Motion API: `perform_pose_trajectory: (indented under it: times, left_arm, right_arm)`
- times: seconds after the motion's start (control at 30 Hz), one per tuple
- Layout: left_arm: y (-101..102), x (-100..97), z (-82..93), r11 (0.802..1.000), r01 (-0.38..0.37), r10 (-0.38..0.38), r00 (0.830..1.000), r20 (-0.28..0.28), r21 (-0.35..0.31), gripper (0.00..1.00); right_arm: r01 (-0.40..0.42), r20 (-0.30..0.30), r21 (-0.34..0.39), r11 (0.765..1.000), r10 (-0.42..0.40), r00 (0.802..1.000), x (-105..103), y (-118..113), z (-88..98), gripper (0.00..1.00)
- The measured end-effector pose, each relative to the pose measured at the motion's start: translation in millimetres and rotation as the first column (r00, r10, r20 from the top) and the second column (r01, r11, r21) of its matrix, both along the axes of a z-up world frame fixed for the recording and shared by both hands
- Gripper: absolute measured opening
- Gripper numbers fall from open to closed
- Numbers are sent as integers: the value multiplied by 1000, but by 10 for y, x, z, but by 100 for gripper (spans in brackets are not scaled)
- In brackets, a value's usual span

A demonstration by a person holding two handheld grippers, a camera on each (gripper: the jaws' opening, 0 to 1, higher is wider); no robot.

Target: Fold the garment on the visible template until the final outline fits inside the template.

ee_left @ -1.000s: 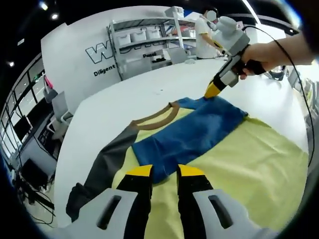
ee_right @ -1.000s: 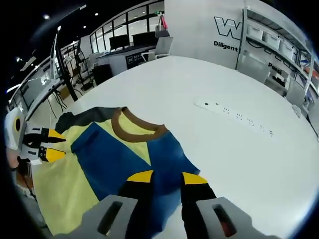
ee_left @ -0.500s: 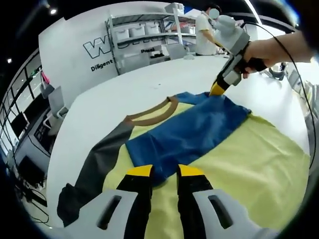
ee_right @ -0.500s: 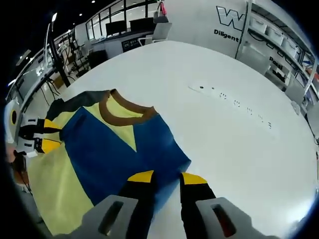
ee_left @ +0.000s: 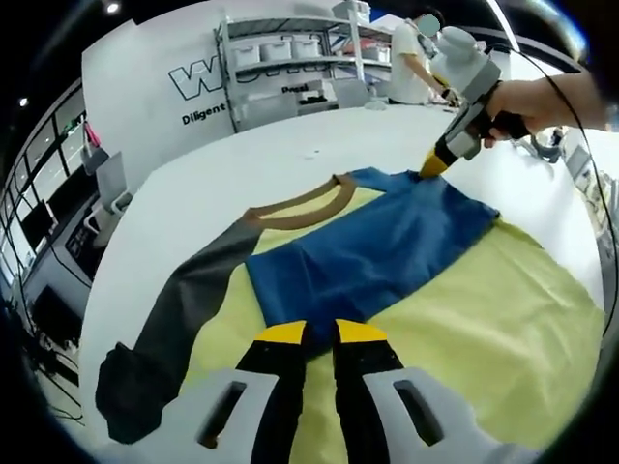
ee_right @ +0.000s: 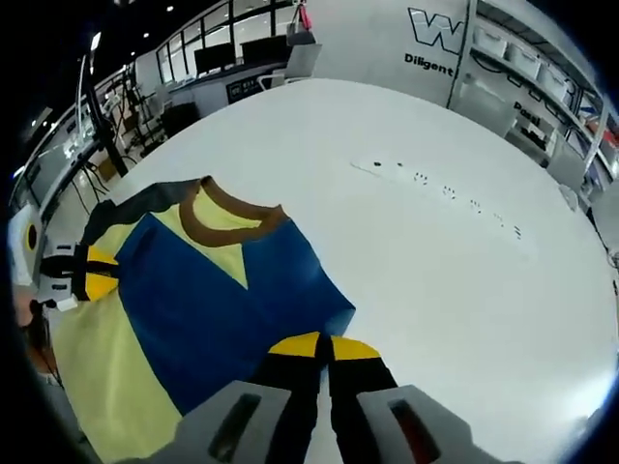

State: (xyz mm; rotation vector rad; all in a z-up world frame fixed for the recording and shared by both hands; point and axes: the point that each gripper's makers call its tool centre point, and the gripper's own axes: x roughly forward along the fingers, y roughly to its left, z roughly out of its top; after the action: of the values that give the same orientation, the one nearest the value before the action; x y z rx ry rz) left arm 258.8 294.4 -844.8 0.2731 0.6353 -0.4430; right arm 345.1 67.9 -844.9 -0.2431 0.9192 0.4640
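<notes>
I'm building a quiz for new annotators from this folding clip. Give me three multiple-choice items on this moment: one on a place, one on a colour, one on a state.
1. Where does the blue sleeve lie?
A. folded across the yellow shirt body
B. hanging off the table
C. under the collar

2. What colour is the collar?
A. red
B. brown
C. white

3. How do the right gripper's jaws stand?
A. wide open
C. closed at the blue fabric's edge
B. holding a hanger

Key: 1 A, the blue lies over the yellow; 2 B, the neckband is brown; 3 C, the yellow tips meet.
</notes>
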Motion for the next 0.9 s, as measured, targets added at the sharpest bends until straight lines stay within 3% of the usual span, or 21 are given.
perform_pose_trajectory:
  times: [0.1, 0.23, 0.47, 0.57, 0.9]
  left_arm:
    - [5, 25, -5, 1000, -7, 7, 1000, 0, -12, 3]
    - [0, 35, 10, 1000, -1, 1, 1000, 8, -16, 1]
    - [181, 87, 105, 997, -71, 72, 997, 40, -35, 1]
    - [266, 104, 92, 992, -106, 108, 994, 19, -61, 1]
    - [415, 89, 167, 988, -151, 152, 987, 46, -13, 0]
  right_arm:
    - [57, 13, 45, 997, -58, 998, 4, -10, 28, 0]
    - [74, 40, 61, 995, -77, 996, 10, -39, 62, 0]
    - [87, 55, 103, 991, -93, 994, 20, -50, 67, 0]
    - [92, 62, 107, 990, -99, 993, 31, -51, 61, 0]
    - [87, 71, 108, 990, -95, 993, 41, -54, 70, 0]
